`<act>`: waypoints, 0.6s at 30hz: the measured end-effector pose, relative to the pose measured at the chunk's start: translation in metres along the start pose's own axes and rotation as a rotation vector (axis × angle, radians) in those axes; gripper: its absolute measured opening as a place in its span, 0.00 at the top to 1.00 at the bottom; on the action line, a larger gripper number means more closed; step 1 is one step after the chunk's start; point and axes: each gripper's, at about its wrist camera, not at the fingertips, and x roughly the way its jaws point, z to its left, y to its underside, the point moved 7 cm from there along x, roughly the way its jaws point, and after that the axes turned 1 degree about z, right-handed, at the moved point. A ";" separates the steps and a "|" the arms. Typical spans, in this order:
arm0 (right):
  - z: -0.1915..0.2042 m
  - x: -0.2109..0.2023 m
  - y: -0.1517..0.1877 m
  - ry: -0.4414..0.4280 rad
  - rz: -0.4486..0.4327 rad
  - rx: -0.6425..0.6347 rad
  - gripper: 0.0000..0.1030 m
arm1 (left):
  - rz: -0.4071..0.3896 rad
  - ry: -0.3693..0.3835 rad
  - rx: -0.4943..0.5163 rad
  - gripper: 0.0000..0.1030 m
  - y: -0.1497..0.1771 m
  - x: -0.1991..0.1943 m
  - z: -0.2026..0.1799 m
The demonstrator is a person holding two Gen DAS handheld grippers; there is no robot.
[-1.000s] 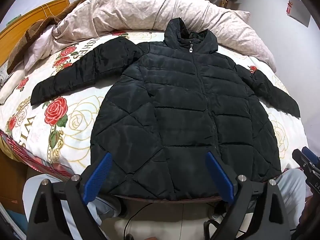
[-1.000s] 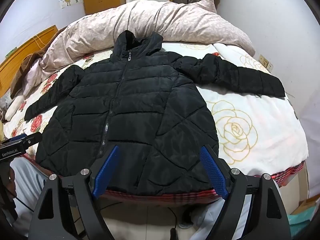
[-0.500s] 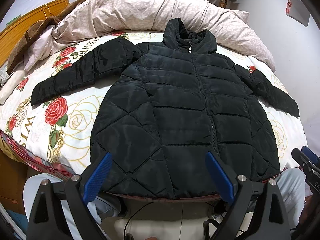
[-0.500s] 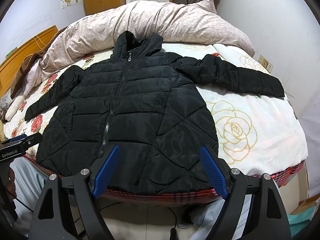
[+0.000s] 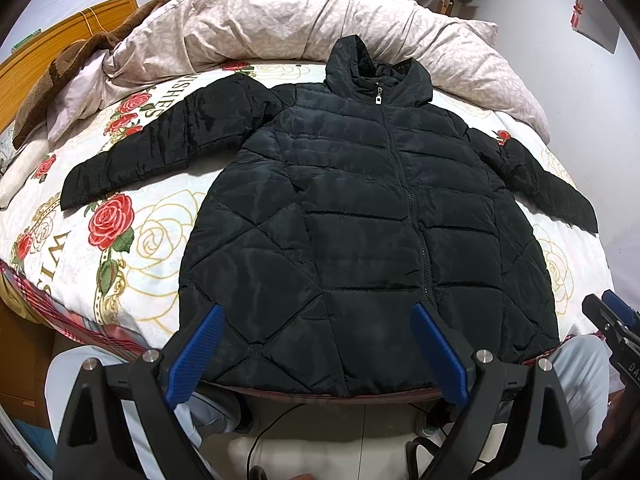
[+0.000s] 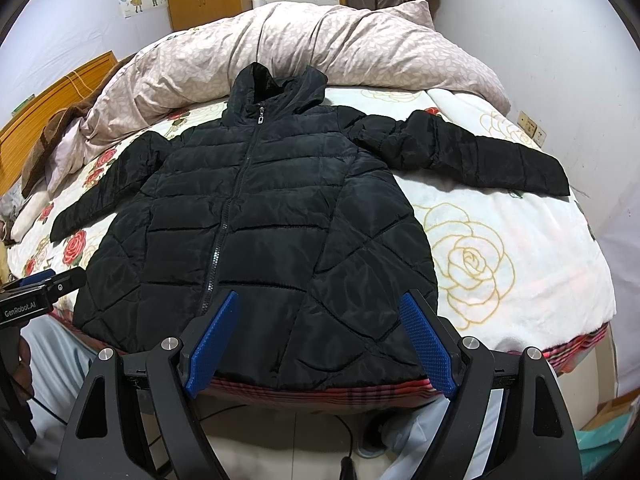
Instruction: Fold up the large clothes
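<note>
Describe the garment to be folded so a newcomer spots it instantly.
Start at the bed with its rose-print sheet. Spread flat across it, sleeves out, lies the black puffer jacket, its hood against the bunched pale duvet. Nothing else there is black, quilted and zipped.

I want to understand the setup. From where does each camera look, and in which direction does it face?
Left wrist: on the left gripper at the foot of the bed, facing the black jacket; trouser legs below.
Right wrist: on the right gripper, further right, facing the jacket too; the left gripper shows at its left edge.
Shared: jacket, duvet, open jaws.
</note>
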 end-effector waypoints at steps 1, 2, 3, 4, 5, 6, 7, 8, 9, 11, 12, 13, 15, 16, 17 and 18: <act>0.000 0.000 0.000 0.001 0.000 0.001 0.20 | 0.001 0.001 0.000 0.07 0.000 0.000 0.000; 0.000 0.000 0.000 0.001 0.000 0.002 0.20 | 0.002 0.001 0.000 0.07 0.000 -0.002 -0.002; 0.000 0.000 0.000 0.001 0.000 0.001 0.20 | 0.002 0.001 0.000 0.07 0.000 -0.002 -0.002; 0.000 0.000 0.000 0.002 -0.001 0.001 0.20 | 0.002 0.001 0.000 0.07 0.000 -0.002 -0.002; 0.000 0.001 0.000 0.001 0.000 0.002 0.20 | 0.003 0.001 0.000 0.07 0.000 -0.002 -0.002; 0.000 0.001 0.000 0.000 0.000 0.002 0.20 | 0.003 0.001 0.001 0.07 0.000 -0.002 -0.003; 0.000 0.001 0.000 0.000 -0.001 0.002 0.20 | 0.004 0.001 0.002 0.07 0.001 -0.003 -0.003; 0.000 0.000 0.000 0.001 -0.001 0.001 0.20 | 0.003 0.001 0.001 0.07 0.000 -0.002 -0.003; 0.001 -0.001 -0.001 0.000 -0.001 0.001 0.20 | 0.003 0.000 0.000 0.07 0.000 -0.002 -0.003; 0.001 -0.001 -0.001 0.000 -0.001 0.002 0.20 | 0.003 0.000 0.001 0.07 0.000 -0.002 -0.003; 0.001 -0.001 -0.001 0.000 0.000 0.002 0.20 | 0.004 0.001 0.000 0.07 0.000 -0.002 -0.003; 0.001 -0.001 -0.001 0.000 -0.001 0.002 0.20 | 0.005 0.001 -0.001 0.07 0.001 -0.003 -0.003; 0.001 -0.001 -0.001 0.000 0.000 0.003 0.20 | 0.006 0.000 -0.001 0.07 0.002 -0.004 -0.005; 0.001 -0.001 -0.001 0.000 0.000 0.003 0.20 | 0.006 0.001 -0.001 0.07 0.002 -0.004 -0.005; 0.001 -0.001 -0.001 0.000 0.000 0.003 0.20 | 0.006 0.001 -0.002 0.07 0.002 -0.004 -0.005; 0.001 -0.001 -0.001 0.000 0.000 0.002 0.20 | 0.008 0.002 -0.001 0.07 0.003 -0.003 -0.007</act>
